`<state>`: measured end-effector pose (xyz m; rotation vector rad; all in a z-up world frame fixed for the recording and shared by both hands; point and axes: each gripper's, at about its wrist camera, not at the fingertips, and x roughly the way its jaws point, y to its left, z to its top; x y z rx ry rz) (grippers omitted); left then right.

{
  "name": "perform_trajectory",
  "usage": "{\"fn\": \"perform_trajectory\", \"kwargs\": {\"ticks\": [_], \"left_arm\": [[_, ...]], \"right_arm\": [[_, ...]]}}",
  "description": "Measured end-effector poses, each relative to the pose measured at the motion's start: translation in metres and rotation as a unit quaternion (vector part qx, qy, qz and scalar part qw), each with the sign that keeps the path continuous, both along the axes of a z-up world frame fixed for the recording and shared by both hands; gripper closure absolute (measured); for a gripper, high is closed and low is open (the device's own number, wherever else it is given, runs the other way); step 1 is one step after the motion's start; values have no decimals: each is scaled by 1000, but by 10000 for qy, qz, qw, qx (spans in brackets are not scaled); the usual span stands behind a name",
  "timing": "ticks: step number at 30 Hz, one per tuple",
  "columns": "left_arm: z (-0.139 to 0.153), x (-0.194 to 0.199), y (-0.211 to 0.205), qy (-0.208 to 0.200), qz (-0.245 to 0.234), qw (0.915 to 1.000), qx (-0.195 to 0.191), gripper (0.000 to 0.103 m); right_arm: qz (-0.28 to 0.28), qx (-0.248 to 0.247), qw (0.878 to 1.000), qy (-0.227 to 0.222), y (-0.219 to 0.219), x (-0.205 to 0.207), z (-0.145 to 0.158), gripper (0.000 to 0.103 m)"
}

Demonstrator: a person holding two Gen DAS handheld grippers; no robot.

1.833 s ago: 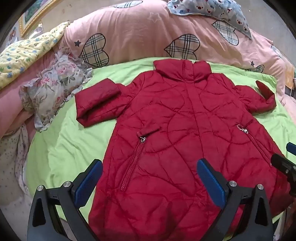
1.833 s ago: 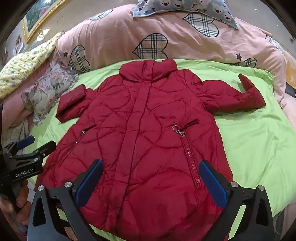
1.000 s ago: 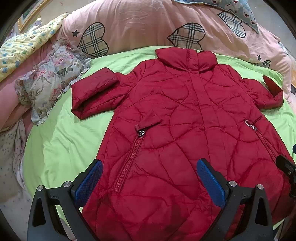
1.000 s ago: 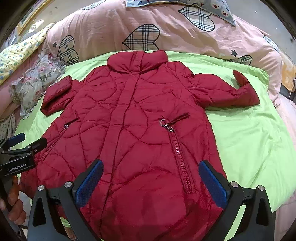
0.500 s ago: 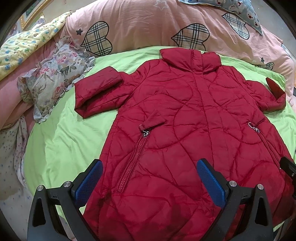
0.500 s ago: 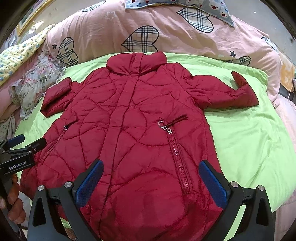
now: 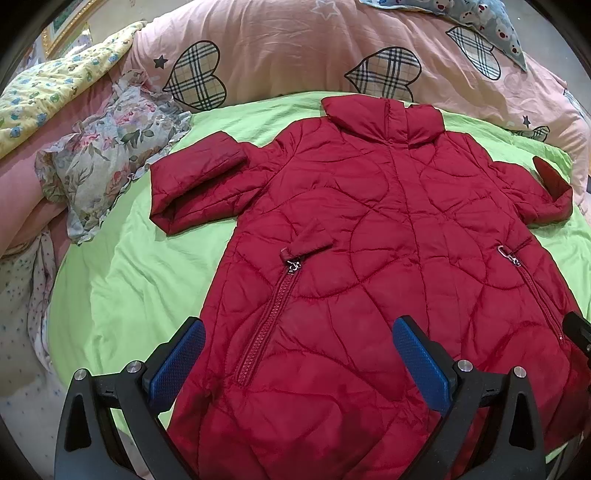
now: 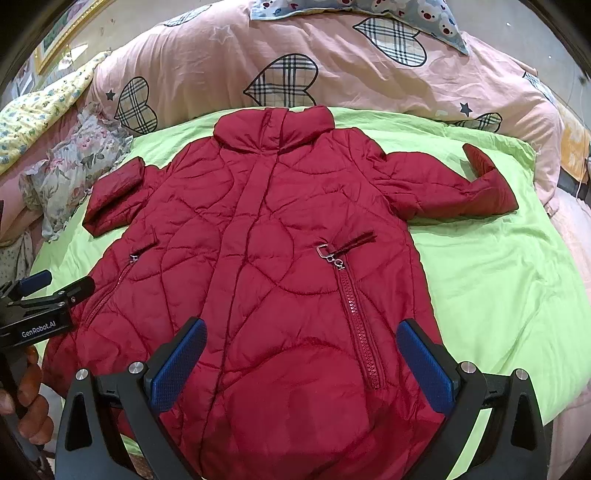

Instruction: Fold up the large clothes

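A red quilted jacket [image 7: 388,240] lies flat, front up, on a green sheet [image 7: 122,280], collar at the far end. It also shows in the right wrist view [image 8: 280,251]. Its left sleeve [image 7: 199,188] is doubled back; its right sleeve [image 8: 450,192] points right with the cuff turned up. My left gripper [image 7: 295,354] is open and empty above the lower left hem. My right gripper [image 8: 299,354] is open and empty above the lower right hem. The left gripper also shows at the left edge of the right wrist view [image 8: 48,291].
A pink duvet with plaid hearts [image 7: 295,55] is heaped behind the jacket. A floral cloth [image 7: 107,155] and a yellow quilt [image 7: 55,88] lie at the left. A bear-print pillow [image 8: 354,11] sits at the top. Green sheet [image 8: 498,280] lies bare right of the jacket.
Both grippers have stayed open over the hem. The views shifted slightly; the jacket has not moved on the sheet.
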<state>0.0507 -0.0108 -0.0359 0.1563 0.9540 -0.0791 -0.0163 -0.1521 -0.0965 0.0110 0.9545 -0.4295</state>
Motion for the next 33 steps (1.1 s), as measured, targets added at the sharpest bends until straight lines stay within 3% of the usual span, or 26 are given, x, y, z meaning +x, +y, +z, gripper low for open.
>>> {"fn": "perform_trajectory", "kwargs": {"ticks": [33], "left_arm": [[-5, 12, 2, 87, 5, 10000, -47, 1]], "right_arm": [[-64, -19, 10000, 20, -8, 6, 0, 0]]}}
